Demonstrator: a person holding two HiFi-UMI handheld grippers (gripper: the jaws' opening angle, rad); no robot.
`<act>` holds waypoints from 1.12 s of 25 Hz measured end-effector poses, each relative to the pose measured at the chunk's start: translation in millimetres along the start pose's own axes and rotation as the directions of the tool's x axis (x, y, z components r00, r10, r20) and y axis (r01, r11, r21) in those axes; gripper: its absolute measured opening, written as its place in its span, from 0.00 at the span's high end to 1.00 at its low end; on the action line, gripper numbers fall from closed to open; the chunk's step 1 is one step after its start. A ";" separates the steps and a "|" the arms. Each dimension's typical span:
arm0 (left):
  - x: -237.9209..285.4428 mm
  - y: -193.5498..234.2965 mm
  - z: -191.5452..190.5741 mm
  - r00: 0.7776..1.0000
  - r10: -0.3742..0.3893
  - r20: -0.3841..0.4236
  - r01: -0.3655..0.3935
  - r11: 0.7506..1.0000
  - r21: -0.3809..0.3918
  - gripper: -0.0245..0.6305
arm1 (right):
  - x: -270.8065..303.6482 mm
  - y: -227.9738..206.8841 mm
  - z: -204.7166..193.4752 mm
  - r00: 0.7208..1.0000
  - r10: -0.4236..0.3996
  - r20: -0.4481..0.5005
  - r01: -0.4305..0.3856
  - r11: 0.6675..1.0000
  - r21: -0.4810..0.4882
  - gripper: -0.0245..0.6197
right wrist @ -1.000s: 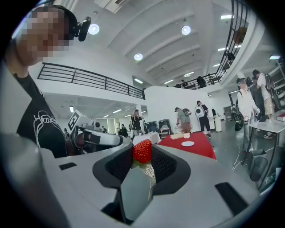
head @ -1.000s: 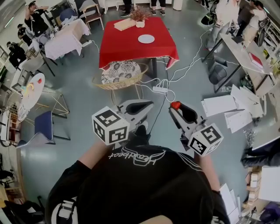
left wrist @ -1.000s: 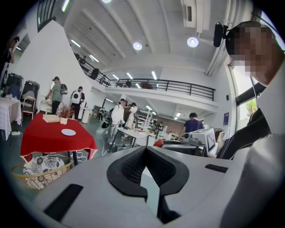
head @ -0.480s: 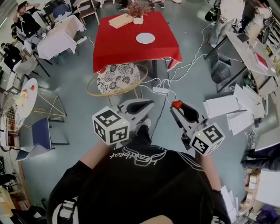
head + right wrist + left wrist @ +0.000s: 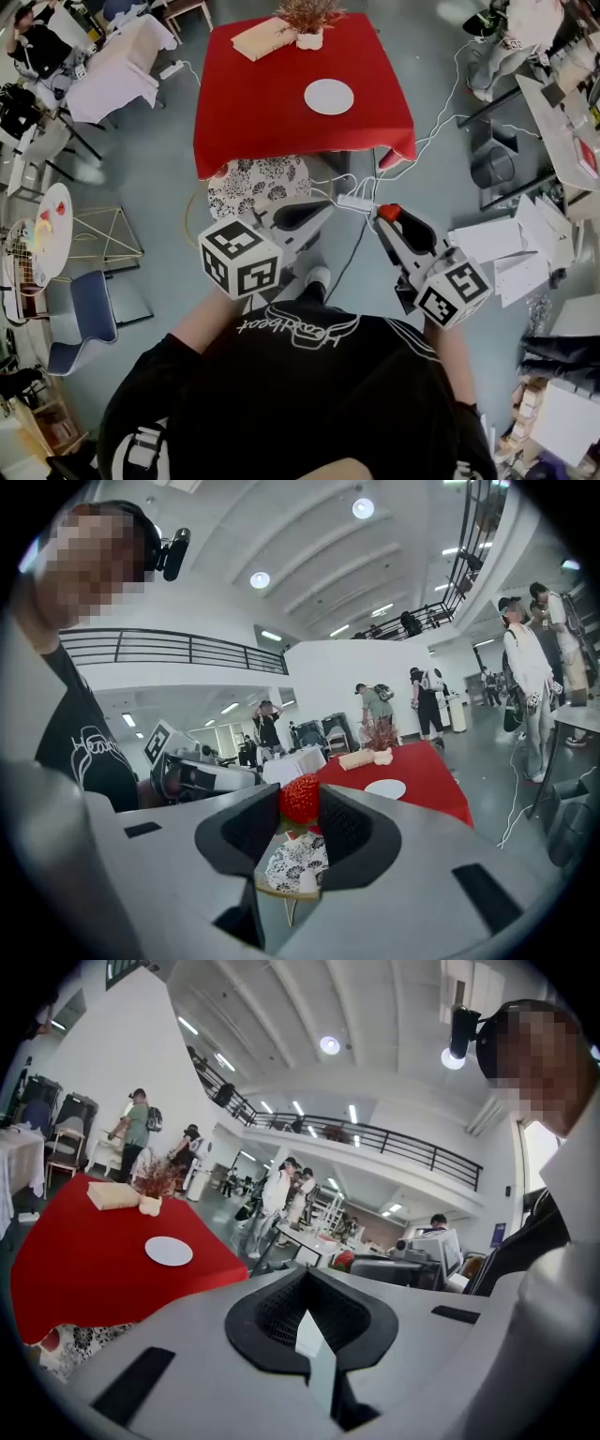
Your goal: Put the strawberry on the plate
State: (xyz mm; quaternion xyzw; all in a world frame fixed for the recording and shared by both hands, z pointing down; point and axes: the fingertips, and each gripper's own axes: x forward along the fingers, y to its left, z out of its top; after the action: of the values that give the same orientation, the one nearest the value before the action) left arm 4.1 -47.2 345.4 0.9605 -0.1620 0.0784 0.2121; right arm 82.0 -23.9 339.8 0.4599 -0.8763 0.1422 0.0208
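Note:
A red strawberry (image 5: 388,213) sits pinched at the tip of my right gripper (image 5: 390,218), held above the floor short of the red table (image 5: 272,112). In the right gripper view the strawberry (image 5: 300,798) is clamped between the black pads of the right gripper (image 5: 300,810). A white plate (image 5: 329,97) lies on the red cloth ahead and is also seen as the plate (image 5: 169,1252) and the plate (image 5: 385,788). My left gripper (image 5: 317,211) is beside the right one, jaws together and holding nothing; its pads (image 5: 281,1312) meet in the left gripper view.
A wicker chair with a patterned cushion (image 5: 258,186) stands between me and the table. A dried plant in a pot (image 5: 308,21) and a tan block (image 5: 261,39) sit at the table's far edge. A power strip (image 5: 354,201) with cables and papers (image 5: 525,248) lie on the floor.
The red table and plate have come nearer and lower in the head view as the person walks forward. Both grippers keep their pose, with the strawberry still held.

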 end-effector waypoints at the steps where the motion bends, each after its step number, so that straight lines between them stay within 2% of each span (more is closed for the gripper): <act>1: 3.8 17.4 8.1 1.000 0.007 0.002 -0.007 1.000 -0.004 0.95 | 14.9 -9.0 5.7 1.000 0.001 -0.003 -0.001 1.000 -0.002 0.78; 5: 21.9 73.9 34.3 1.000 0.026 0.010 -0.025 1.000 -0.008 0.95 | 59.9 -43.9 23.4 1.000 -0.003 -0.002 0.003 1.000 -0.001 0.78; 9: 32.7 107.7 43.4 0.999 0.031 0.008 -0.031 0.999 -0.026 0.95 | 87.3 -61.6 29.1 1.000 -0.005 -0.010 0.005 1.000 0.003 0.78; 18: 45.6 135.4 45.6 0.999 0.038 0.000 -0.038 0.998 -0.050 0.95 | 114.4 -77.3 29.9 1.000 0.013 -0.026 -0.012 1.000 0.002 0.78; 28: 61.6 173.7 63.0 0.996 0.092 0.014 -0.090 0.992 -0.090 0.95 | 159.2 -109.7 43.8 0.996 0.071 -0.050 -0.071 0.997 -0.004 0.78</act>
State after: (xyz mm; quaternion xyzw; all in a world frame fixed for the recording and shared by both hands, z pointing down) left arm 7.0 -240.6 368.7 0.9424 -0.2109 0.0719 0.2496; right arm 83.4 -221.9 349.7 0.4248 -0.8917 0.1515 0.0388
